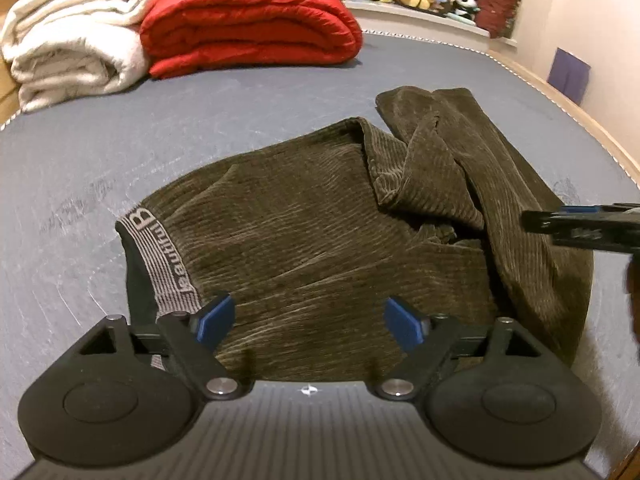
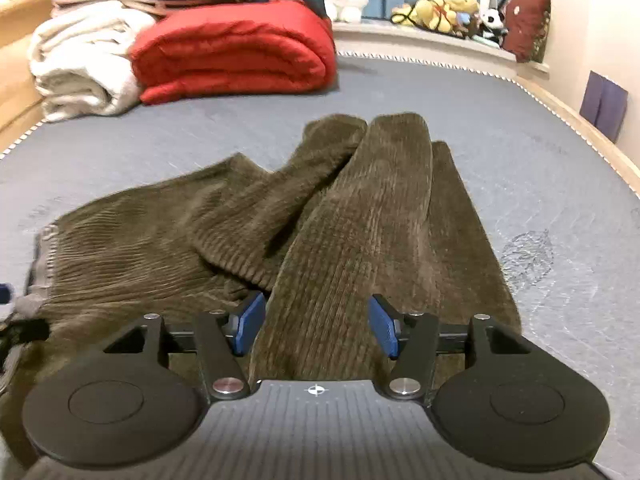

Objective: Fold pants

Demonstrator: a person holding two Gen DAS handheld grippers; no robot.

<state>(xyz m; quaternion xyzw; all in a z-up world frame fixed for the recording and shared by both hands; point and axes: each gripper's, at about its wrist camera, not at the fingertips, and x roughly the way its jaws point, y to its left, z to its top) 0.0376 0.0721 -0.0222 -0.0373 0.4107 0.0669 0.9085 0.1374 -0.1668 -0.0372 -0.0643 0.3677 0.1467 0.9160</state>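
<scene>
Pants (image 1: 320, 232), dark olive corduroy, lie rumpled on the grey-blue mattress (image 1: 240, 112), directly ahead of and below both grippers; waistband (image 1: 160, 256) with its lettered grey strip sits at the left end, legs bunched and overlapping toward the right and far side; long axis runs roughly left to right, bending away at the legs; left gripper (image 1: 308, 322) hovers over the seat just beside the waistband, jaws apart, nothing pinched, cloth only beneath; right gripper (image 2: 316, 326) stands with jaws parted astride a raised leg fold (image 2: 360, 220), pads not pressing it; right hand nearer the legs, left nearer the waist; red quilt (image 1: 248, 24) and white blanket (image 1: 72, 40) lie well apart at the far end.
</scene>
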